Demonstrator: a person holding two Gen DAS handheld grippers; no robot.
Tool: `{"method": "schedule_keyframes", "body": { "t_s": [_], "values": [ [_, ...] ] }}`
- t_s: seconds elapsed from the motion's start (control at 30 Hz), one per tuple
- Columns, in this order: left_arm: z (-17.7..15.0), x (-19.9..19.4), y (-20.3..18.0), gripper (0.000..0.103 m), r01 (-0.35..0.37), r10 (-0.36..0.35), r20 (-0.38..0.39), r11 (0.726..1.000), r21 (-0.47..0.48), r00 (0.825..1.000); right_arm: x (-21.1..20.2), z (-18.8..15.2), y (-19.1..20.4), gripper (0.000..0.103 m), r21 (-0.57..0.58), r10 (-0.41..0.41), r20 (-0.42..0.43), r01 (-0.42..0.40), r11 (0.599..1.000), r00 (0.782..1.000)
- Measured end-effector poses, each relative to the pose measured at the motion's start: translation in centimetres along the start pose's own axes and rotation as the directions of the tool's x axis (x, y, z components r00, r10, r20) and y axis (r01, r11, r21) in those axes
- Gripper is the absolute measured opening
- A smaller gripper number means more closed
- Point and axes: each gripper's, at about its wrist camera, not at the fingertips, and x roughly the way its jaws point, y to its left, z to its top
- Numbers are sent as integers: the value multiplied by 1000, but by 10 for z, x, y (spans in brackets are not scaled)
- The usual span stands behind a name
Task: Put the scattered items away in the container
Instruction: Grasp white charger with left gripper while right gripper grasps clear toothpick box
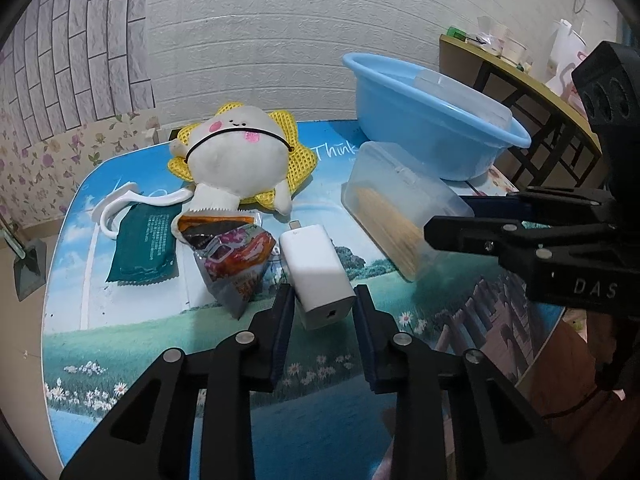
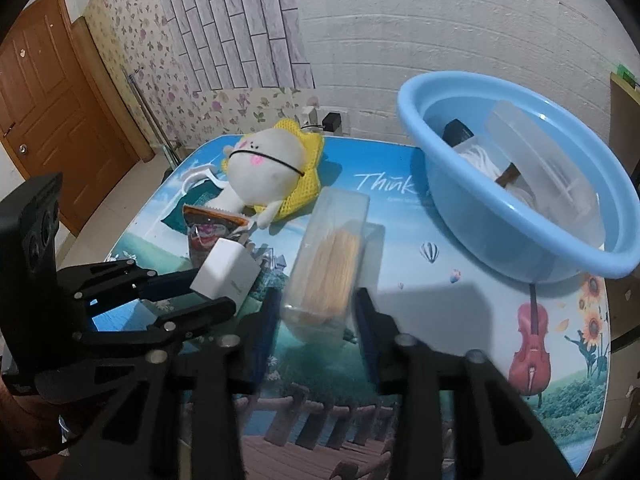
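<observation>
Left wrist view: the left gripper [image 1: 324, 300] has its jaws drawn in on the white charger block [image 1: 316, 276], pads pressed to both of its long side faces. The block's long axis runs along the fingers, port end toward the camera, plug end pointing away toward the plush toy [image 1: 240, 152]. It sits at the near middle of the printed table [image 1: 120, 340], just right of a crinkled snack packet [image 1: 236, 256]; a green sachet [image 1: 144, 248] and a white hook [image 1: 120, 208] lie farther left. The right gripper [image 1: 440, 220] enters from the right, its fingers on either side of the near end of the clear toothpick box [image 1: 400, 216]. That box lies flat, long axis running from the near right up toward the blue basin [image 1: 432, 120], which it touches or nearly touches.

Right wrist view: the right gripper's [image 2: 316, 312] jaws bracket the near end of the toothpick box [image 2: 332, 256], the fingers close against its sides; blur hides whether the pads press. The box points away, toward the plush toy [image 2: 264, 168]. The basin [image 2: 500, 240] stands at far right, already holding a clear lid and other items. The left gripper [image 2: 208, 288] clamps the charger [image 2: 228, 268] at left.
</observation>
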Motion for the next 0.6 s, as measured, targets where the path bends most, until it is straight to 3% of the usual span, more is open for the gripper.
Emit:
{"method": "schedule_keyframes", "body": {
  "t_s": [0.6],
  "values": [
    [-26, -27, -6, 27, -40, 40, -5, 999, 3, 999, -32, -33, -18, 34, 0, -26, 21, 26, 1000, 999]
  ]
}}
